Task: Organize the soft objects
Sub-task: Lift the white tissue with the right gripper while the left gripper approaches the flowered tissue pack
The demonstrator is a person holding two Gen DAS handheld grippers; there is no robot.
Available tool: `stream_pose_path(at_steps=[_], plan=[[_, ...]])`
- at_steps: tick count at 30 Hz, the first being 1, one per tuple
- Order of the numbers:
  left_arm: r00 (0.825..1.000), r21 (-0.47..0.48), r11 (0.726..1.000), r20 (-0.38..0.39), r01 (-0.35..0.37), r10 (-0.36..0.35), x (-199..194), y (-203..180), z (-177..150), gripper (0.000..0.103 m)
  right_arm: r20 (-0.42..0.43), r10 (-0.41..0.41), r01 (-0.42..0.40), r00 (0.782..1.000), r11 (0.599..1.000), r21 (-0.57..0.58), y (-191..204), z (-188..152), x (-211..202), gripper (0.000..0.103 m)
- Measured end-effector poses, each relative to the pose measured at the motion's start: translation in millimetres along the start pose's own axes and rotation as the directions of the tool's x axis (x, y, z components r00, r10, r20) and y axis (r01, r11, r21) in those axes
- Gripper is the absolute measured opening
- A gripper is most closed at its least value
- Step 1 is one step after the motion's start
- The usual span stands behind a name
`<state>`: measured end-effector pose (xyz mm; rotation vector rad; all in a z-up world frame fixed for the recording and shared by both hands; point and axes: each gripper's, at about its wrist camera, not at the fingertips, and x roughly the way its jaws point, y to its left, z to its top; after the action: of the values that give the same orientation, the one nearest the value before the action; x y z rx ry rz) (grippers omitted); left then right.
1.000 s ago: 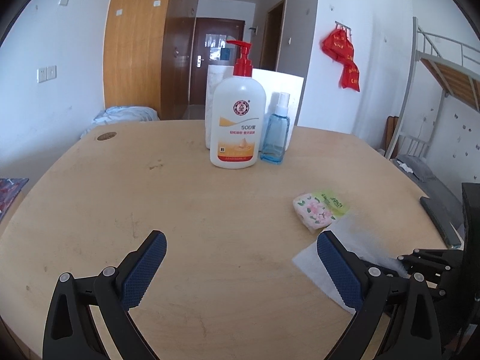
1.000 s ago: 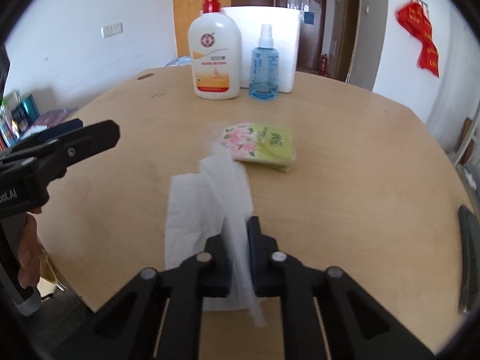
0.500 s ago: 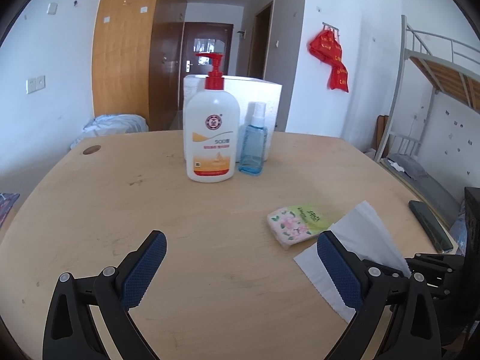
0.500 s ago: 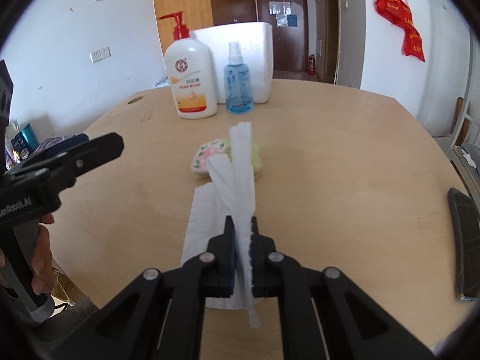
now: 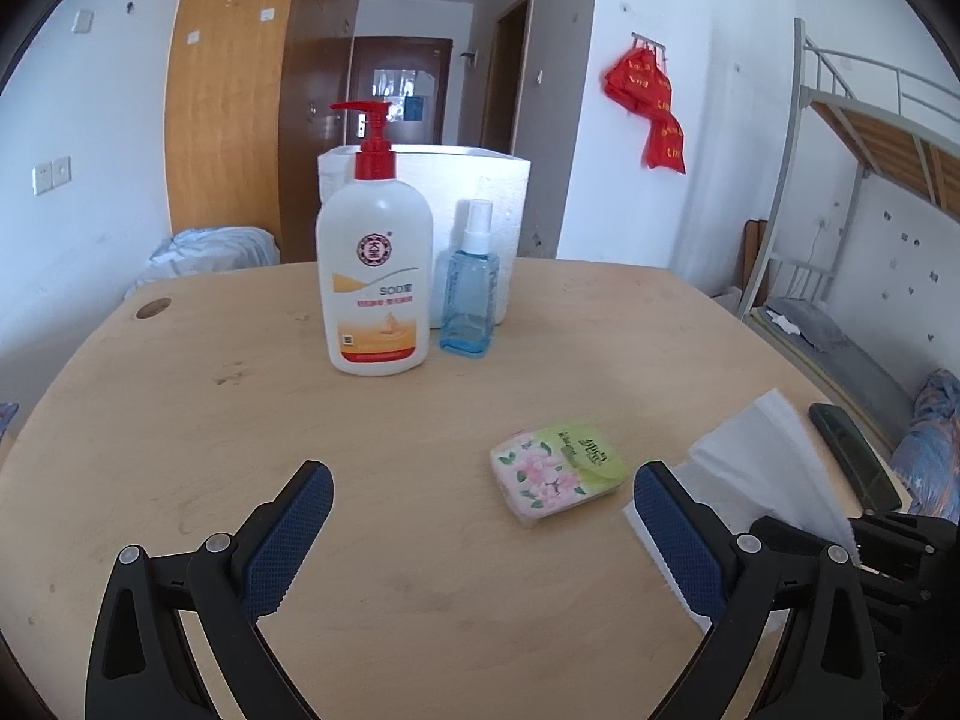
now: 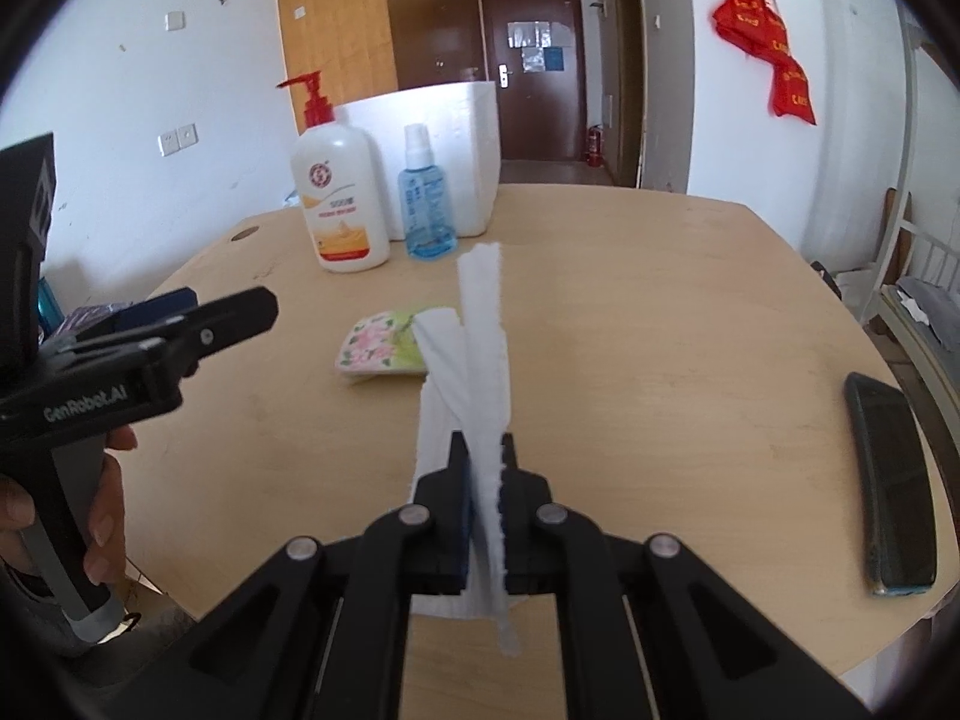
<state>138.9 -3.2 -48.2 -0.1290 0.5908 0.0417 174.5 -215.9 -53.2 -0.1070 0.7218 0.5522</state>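
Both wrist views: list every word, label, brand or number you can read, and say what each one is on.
"GenRobot.AI": on the side of the left claw, seen in the right wrist view.
"SOD": on the lotion pump bottle; its round red logo and smaller lines are too small to read.
Tissue pack: green printed characters, unreadable.
Red wall hanging: gold characters, blurred.
Spray bottle: label print unreadable.

White walls (image 5: 732, 120) are surrounding the room, and a brown door (image 6: 531, 66) is standing at the far end beside a wooden wardrobe (image 5: 240, 120). A metal bunk bed (image 5: 870, 138) is standing at the right. Red decorations (image 6: 774, 54), perhaps cloth, are hanging on the wall.
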Motion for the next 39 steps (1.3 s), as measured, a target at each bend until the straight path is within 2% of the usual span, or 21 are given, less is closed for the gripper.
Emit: stream_pose_path(at_steps=[17, 23, 35, 39], plan=[[0.993, 0.026, 0.998, -0.113, 0.048, -0.045, 53, -27, 6, 0.100, 0.026, -0.027, 0.025, 0.999, 0.998, 0.065, -39, 16, -3, 0.009], [0.987, 0.010, 0.999, -0.158, 0.033, -0.031, 73, -30, 8, 0.100, 0.023, -0.016, 0.014, 1.000, 0.997, 0.076, -46, 19, 3, 0.009], [0.968, 0.011, 1.000, -0.250, 0.024, -0.021, 100, -44, 7, 0.100, 0.016, 0.005, -0.007, 1.000, 0.996, 0.093, -58, 17, 10, 0.009], [0.954, -0.010, 1.000, -0.298, 0.016, -0.018, 110, -43, 6, 0.099, 0.016, 0.008, -0.009, 1.000, 0.995, 0.099, -61, 17, 11, 0.009]])
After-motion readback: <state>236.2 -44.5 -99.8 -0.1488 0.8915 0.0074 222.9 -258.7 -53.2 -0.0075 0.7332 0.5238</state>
